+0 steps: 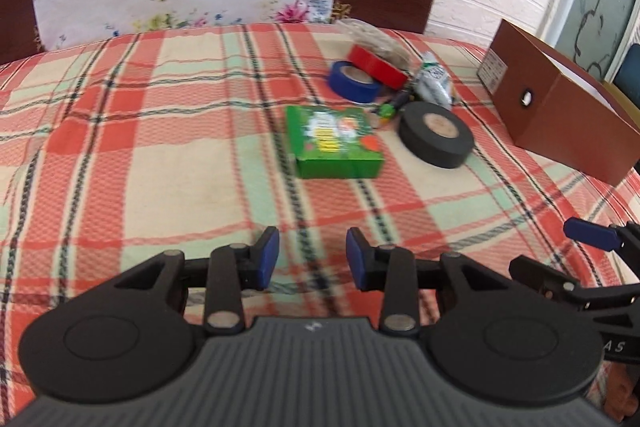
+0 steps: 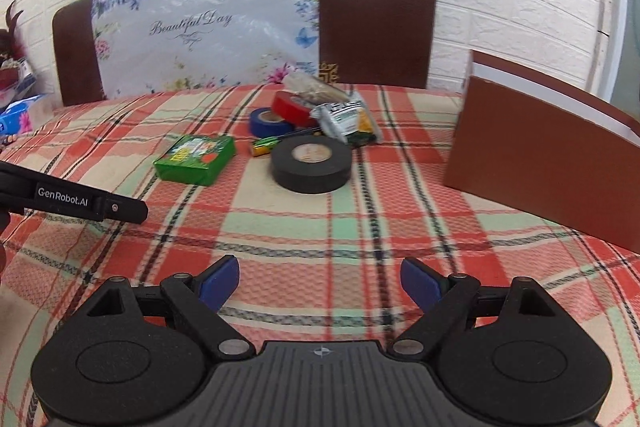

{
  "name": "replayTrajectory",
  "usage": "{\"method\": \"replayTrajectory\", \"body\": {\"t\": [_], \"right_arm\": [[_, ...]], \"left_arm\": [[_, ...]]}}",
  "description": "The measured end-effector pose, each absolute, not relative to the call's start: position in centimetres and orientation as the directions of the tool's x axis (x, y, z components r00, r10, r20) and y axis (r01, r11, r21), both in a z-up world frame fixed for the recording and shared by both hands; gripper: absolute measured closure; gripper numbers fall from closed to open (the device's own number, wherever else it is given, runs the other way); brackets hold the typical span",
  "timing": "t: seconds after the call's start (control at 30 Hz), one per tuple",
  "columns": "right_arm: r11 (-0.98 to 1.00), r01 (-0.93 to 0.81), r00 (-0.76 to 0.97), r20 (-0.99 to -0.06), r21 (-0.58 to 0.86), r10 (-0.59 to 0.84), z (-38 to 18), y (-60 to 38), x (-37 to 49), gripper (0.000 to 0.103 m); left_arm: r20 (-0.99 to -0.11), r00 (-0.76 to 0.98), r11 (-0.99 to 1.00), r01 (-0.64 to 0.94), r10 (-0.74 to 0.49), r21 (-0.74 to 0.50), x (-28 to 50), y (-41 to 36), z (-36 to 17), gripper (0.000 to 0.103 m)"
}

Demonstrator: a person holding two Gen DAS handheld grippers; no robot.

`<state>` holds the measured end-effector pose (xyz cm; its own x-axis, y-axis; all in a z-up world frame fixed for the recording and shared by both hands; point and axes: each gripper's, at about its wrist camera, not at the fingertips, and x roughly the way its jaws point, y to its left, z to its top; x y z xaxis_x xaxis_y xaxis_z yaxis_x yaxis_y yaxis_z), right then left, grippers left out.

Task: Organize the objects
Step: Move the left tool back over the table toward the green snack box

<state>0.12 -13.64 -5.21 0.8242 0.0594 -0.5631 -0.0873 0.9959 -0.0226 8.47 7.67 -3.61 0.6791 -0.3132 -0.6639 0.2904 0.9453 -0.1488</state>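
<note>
So, nothing held yet. The left gripper (image 1: 312, 257) has its blue pads a moderate gap apart, nothing btwn them; the right gripper (image 2: 319, 285) is spread wider, also empty. Both hover low over the plaid tablecloth (image 2: 280, 239) at the near edge, pointing fwd at the clutter, roughly level, left one slightly ahead on the right gripper's left side.

Clutter sits mid-table: green box (image 2: 195, 159) nearest the left gripper, lying flat; black tape roll (image 2: 311, 165) flat just right of it; blue tape roll (image 2: 269, 122) and red tape roll (image 2: 294, 109) behind, red leaning on blue; a crinkly foil packet (image 2: 344, 121) and a small yellow-green item (image 2: 266, 147), prob a battery but too blurry to tell. Brown open box (image 2: 540, 171) stands to the right, prob the bin.

Handling, my guess: green box is light stiff card, best pinched across its short sides. Tape rolls are rigid w/ grippy rims, so grab across the outer dia or thru the core wall. Packet is soft and slippery; pinch an edge.
</note>
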Motion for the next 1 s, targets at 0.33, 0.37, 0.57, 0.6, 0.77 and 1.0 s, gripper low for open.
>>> {"method": "replayTrajectory", "body": {"t": [0.33, 0.37, 0.57, 0.6, 0.77, 1.0], "right_arm": [[0.980, -0.186, 0.803, -0.585, -0.074, 0.109, -6.1, -8.0, 3.1, 0.024], [0.978, -0.195, 0.803, -0.585, -0.078, 0.114, -6.1, -7.5, 3.4, 0.025], [0.962, -0.256, 0.806, -0.572, -0.099, 0.155, -6.1, -5.0, 5.1, 0.034], [0.961, -0.260, 0.806, -0.571, -0.099, 0.159, -6.1, -4.7, 5.5, 0.034], [0.960, -0.273, 0.801, -0.567, -0.065, 0.190, -6.0, -3.2, 7.8, 0.038], [0.957, -0.283, 0.795, -0.574, -0.063, 0.198, -6.1, -2.7, 9.9, 0.082]], "left_arm": [[-0.663, 0.739, 0.991, 0.127, -0.120, -0.038, 11.1, 11.4, -4.1, 0.056], [-0.658, 0.745, 0.993, 0.112, -0.108, -0.036, 11.3, 11.8, -4.1, 0.056], [-0.590, 0.807, 0.999, 0.037, -0.015, 0.027, 11.8, 13.2, -5.1, 0.042], [-0.585, 0.811, 0.999, 0.032, -0.016, 0.016, 11.8, 13.4, -5.1, 0.041], [-0.560, 0.829, 1.000, 0.018, -0.002, 0.022, 11.7, 13.4, -5.3, 0.041], [-0.553, 0.833, 1.000, 0.012, 0.000, 0.019, 11.6, 13.3, -5.5, 0.041]]}}
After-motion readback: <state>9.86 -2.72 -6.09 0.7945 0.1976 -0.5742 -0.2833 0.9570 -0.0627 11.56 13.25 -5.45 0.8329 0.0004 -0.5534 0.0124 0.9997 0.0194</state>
